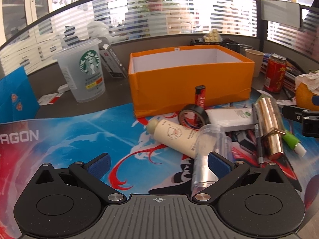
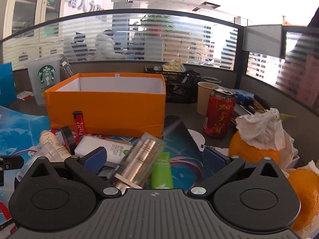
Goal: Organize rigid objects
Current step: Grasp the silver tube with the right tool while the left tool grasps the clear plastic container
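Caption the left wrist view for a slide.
Open left tool hovers over cluttered items before an empty orange box.

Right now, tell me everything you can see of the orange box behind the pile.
The orange box is a rectangular, open-topped carton, seemingly cardboard, orange outside and white inside. It stands upright on the desk with its front edge on the printed mat. No contents show above its rim; the floor is hidden. The front wall looks creased low down, with a seam at its left corner. A red lighter stands against the front. A Starbucks cup stands apart to its left.
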A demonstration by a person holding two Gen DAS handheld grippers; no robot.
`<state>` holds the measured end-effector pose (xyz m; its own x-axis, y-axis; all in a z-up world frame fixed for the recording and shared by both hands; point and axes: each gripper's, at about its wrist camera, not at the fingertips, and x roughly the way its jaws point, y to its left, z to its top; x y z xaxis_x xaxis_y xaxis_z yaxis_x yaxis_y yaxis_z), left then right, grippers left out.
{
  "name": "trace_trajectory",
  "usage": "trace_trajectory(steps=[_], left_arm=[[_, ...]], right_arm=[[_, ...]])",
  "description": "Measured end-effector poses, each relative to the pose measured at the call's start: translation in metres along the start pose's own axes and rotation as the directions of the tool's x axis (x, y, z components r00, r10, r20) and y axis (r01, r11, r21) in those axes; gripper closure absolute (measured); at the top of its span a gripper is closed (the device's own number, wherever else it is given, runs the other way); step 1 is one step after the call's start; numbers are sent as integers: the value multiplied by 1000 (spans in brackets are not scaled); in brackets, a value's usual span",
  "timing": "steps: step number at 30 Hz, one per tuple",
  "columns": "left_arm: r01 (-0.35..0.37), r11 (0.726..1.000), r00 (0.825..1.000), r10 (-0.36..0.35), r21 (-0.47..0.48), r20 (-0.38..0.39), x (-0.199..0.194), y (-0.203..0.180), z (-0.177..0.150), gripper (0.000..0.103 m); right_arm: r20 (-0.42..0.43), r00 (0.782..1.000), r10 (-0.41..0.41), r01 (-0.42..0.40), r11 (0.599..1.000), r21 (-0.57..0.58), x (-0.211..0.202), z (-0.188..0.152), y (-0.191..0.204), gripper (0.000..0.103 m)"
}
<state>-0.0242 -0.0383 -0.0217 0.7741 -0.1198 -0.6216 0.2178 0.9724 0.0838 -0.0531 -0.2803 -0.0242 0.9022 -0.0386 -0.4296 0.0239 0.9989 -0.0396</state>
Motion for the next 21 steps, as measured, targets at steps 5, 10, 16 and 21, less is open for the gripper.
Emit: trace_trajectory(steps=[5, 10, 16, 21], left_arm=[[44, 999, 998, -45, 15, 40, -7, -9, 2, 0], [94, 993, 995, -95, 75, 19, 0, -28, 0, 0], [100, 988, 995, -101, 119, 3, 13, -41, -9, 0], [127, 984, 992, -129, 129, 3, 18, -44, -16, 0]], right_arm=[[-14, 1000, 14, -14, 999, 48, -2, -7, -19, 0], [-43, 996, 83, -77, 990, 122, 6, -14, -18, 0], [-28, 983, 182, -175, 972, 157, 14, -17, -6, 16], [-64, 977, 204, -190, 965, 178, 25, -21, -1, 35]])
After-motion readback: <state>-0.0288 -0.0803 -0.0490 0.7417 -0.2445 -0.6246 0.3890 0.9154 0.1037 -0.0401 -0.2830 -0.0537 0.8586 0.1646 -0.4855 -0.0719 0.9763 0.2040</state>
